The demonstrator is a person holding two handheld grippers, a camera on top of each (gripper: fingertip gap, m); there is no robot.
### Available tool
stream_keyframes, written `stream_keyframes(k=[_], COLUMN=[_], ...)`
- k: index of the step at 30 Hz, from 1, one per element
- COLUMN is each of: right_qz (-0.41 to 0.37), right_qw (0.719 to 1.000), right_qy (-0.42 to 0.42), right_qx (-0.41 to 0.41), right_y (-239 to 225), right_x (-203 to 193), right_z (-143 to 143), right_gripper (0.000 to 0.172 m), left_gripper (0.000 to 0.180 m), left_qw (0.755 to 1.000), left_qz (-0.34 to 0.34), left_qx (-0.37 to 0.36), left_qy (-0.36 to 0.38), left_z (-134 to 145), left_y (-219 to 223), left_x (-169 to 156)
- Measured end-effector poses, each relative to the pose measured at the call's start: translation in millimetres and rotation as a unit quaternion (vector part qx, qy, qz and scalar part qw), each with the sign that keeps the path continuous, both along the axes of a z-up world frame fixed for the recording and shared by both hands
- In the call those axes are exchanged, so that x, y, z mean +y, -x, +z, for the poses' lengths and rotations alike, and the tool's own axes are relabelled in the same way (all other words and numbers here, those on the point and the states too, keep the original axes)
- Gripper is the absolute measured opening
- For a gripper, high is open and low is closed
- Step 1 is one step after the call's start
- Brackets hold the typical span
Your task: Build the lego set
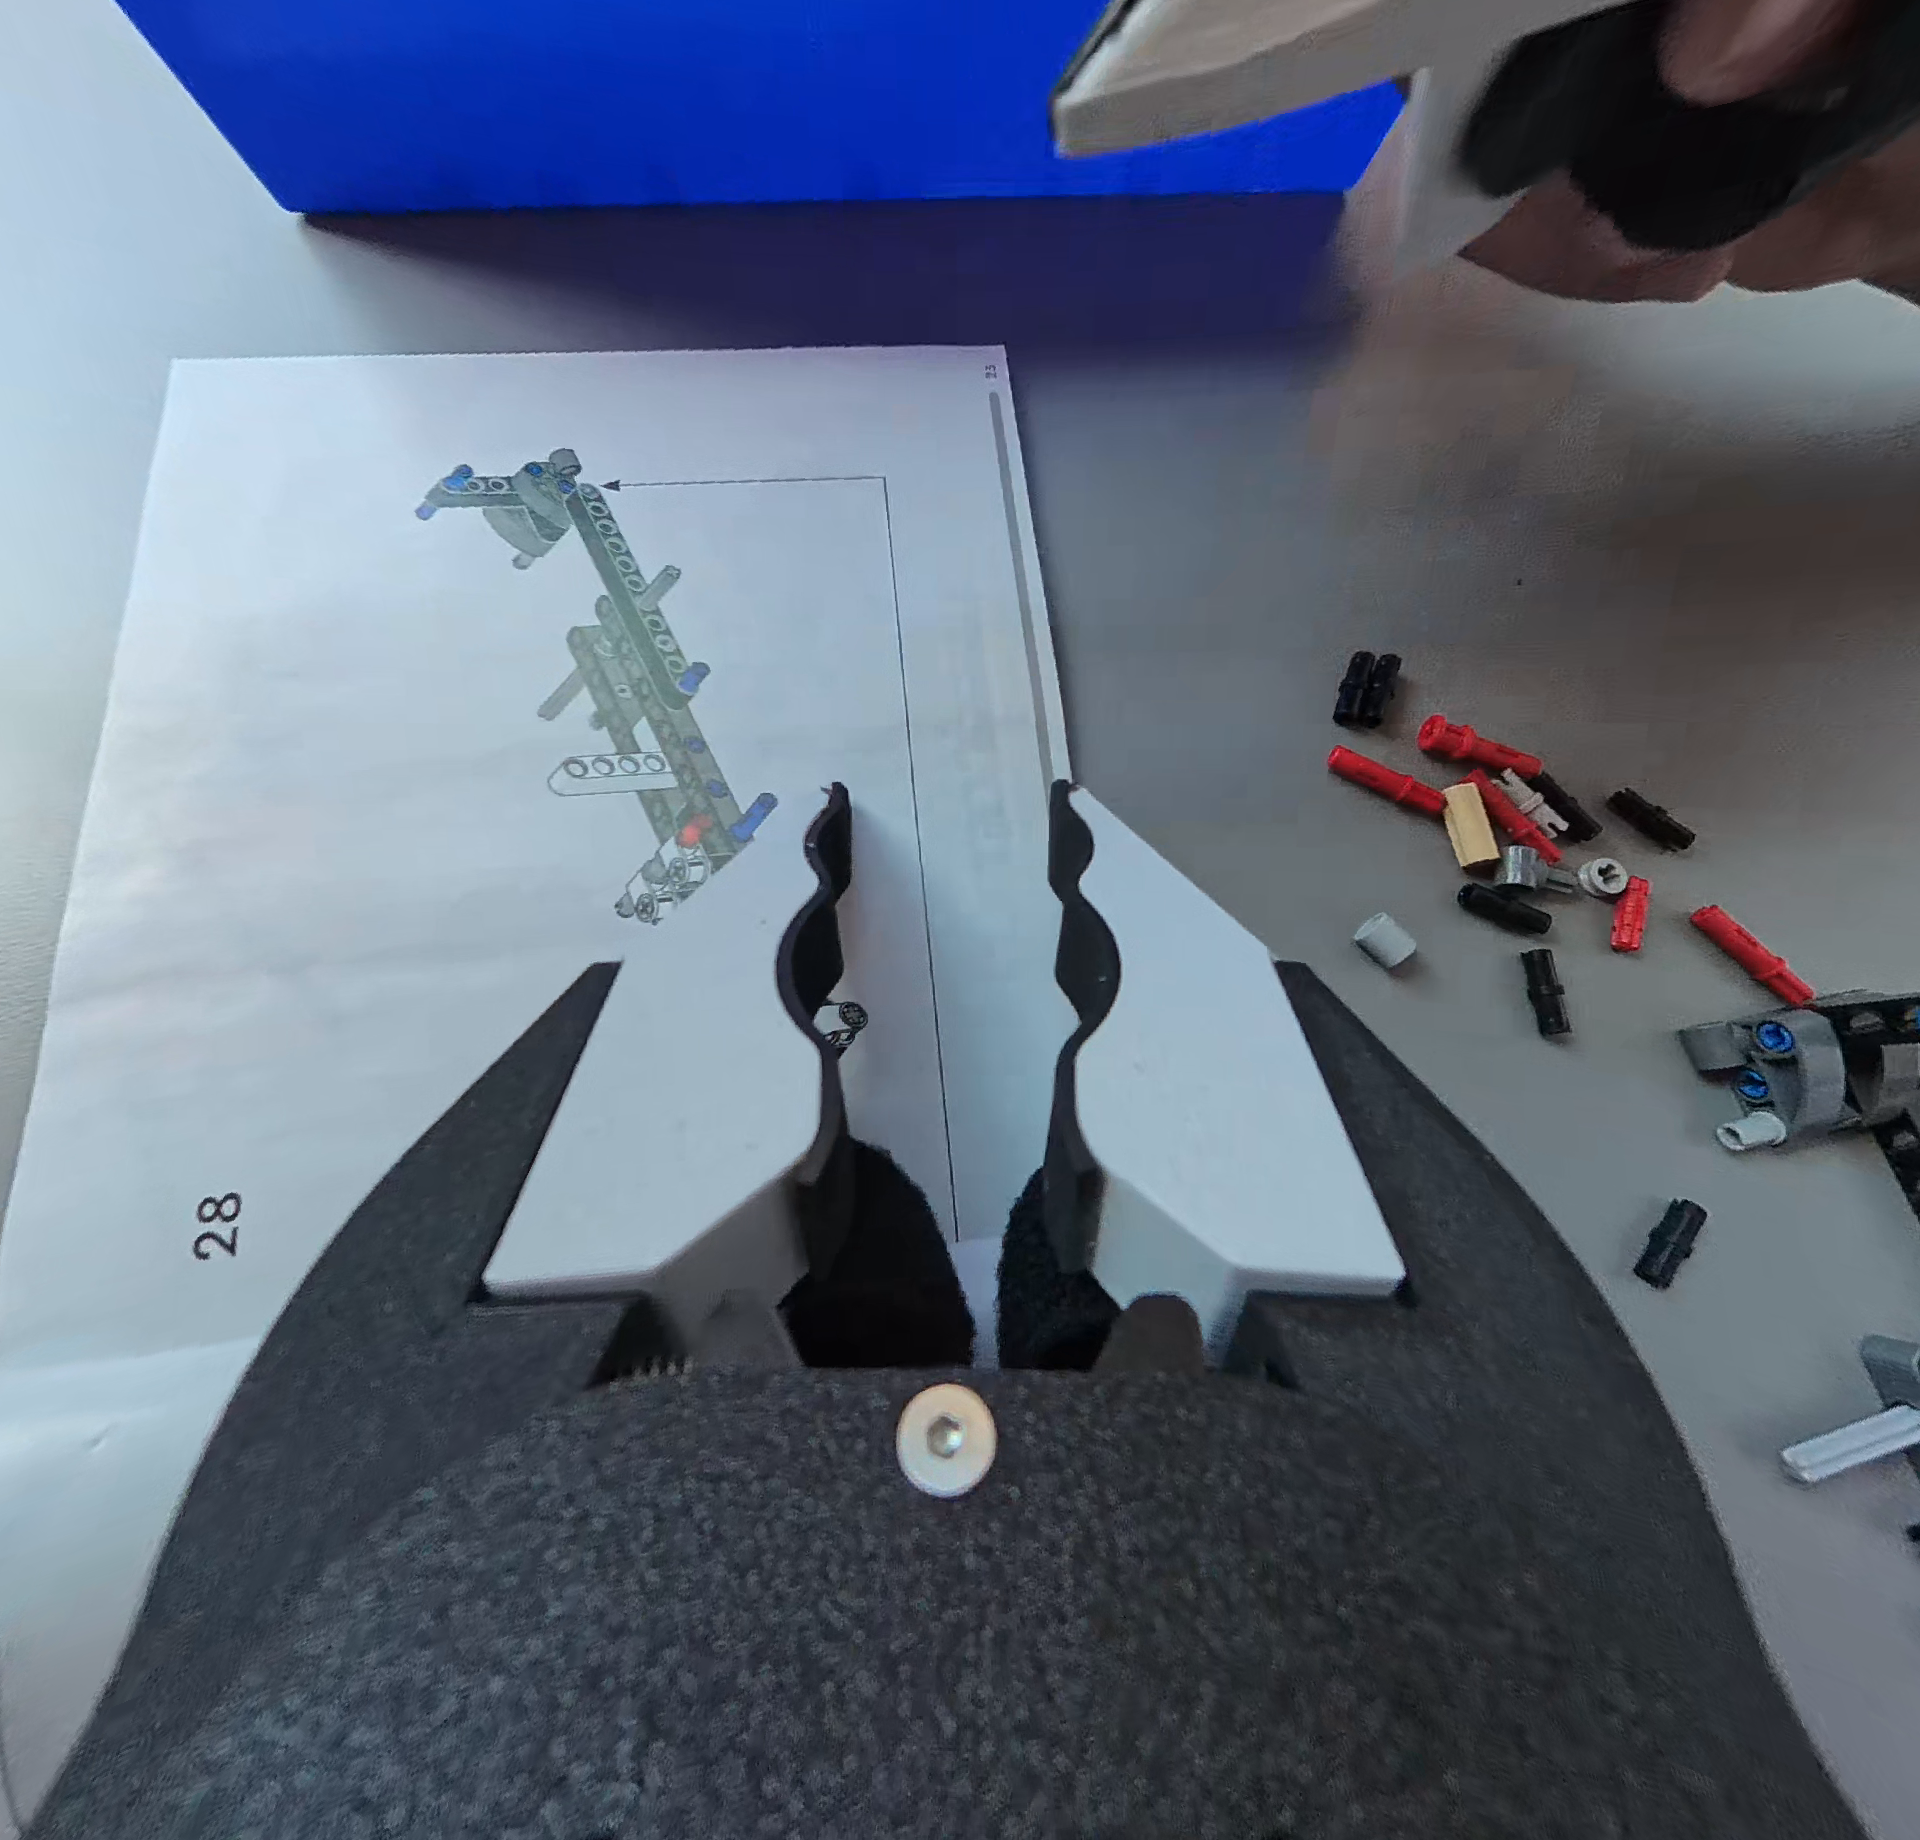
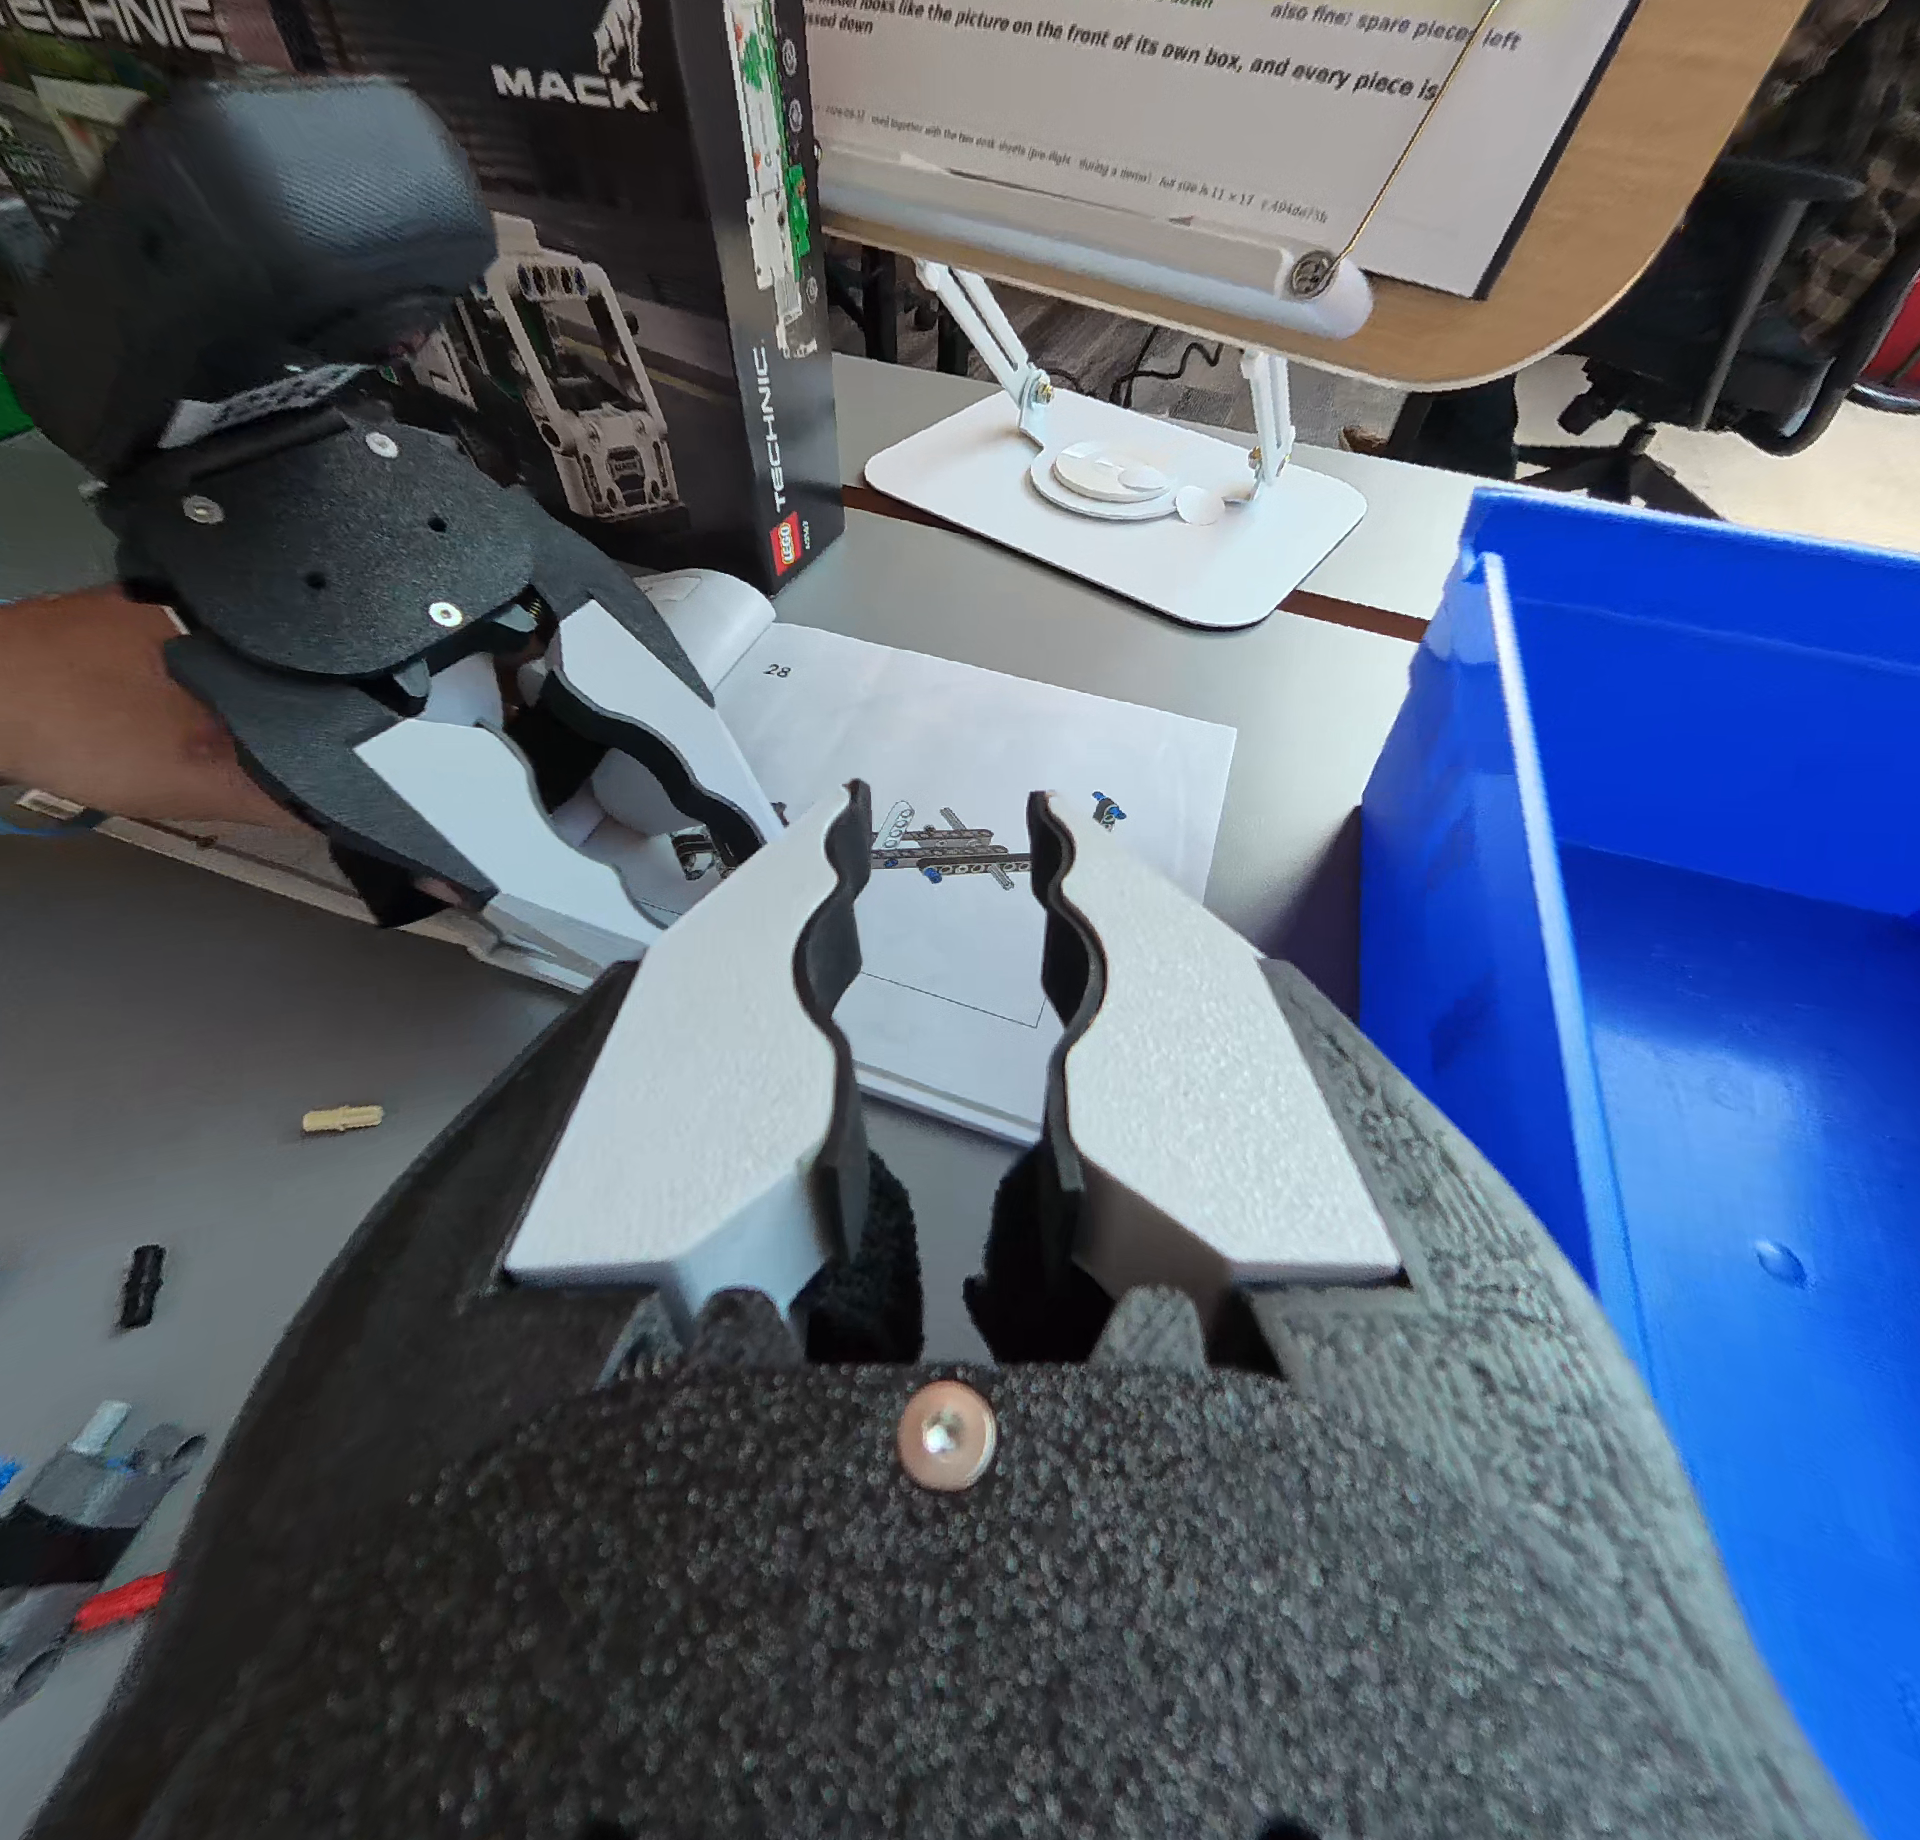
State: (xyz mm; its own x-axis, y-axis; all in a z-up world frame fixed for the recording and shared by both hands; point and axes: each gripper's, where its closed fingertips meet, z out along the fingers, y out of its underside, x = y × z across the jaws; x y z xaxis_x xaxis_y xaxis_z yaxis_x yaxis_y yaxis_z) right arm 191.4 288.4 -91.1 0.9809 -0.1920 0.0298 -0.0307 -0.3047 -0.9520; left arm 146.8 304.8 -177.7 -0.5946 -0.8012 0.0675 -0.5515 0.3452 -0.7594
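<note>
An open instruction booklet (image 1: 416, 855) lies on the grey table, showing a page with a drawing of a grey beam assembly. My left gripper (image 1: 945, 834) hovers just above the page's right part. Its jaws stand apart with nothing between the pads. It also shows in the right wrist view (image 2: 675, 855), over the booklet's left side where pages curl up. My right gripper (image 2: 948, 814) is open and empty above the booklet (image 2: 1039, 751), and appears blurred in the left wrist view (image 1: 1299, 45). Loose red, black, grey and tan pins (image 1: 1507, 824) lie right of the booklet.
A blue bin (image 1: 727, 76) stands behind the booklet, at the right in the right wrist view (image 2: 1662, 959). A partly built grey assembly (image 1: 1808, 1073) lies at the right edge. A dark set box (image 2: 644, 232) and a white stand (image 2: 1122, 512) with a printed sheet stand at the back. My hands' fingertips stand some 10 centimetres from each other.
</note>
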Motion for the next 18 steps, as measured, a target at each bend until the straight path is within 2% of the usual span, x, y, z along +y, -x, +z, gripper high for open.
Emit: stream_keyframes(k=[3,7,12,18], right_qz=[-0.019,-0.045,-0.06,-0.057], right_qw=[1.0,0.999,0.997,0.994], right_qy=[-0.011,-0.006,0.035,0.08], right_qx=[0.008,0.011,-0.038,-0.037], right_y=[7,17,27,45], right_x=[-24,-54,-77,-85], right_z=[5,4,2,-20], right_gripper=[0.029,0.029,0.029,0.029], left_gripper=[0.036,0.045,0.039,0.031], left_qw=[1.0,1.0,0.998,0.999], left_qz=[0.001,-0.012,-0.008,-0.01], left_qx=[-0.001,-0.012,-0.027,-0.017], left_qy=[-0.002,-0.022,-0.054,-0.034], left_z=[0,-1,-3,-1], left_y=[0,2,2,4], left_x=[0,-3,-3,-6])
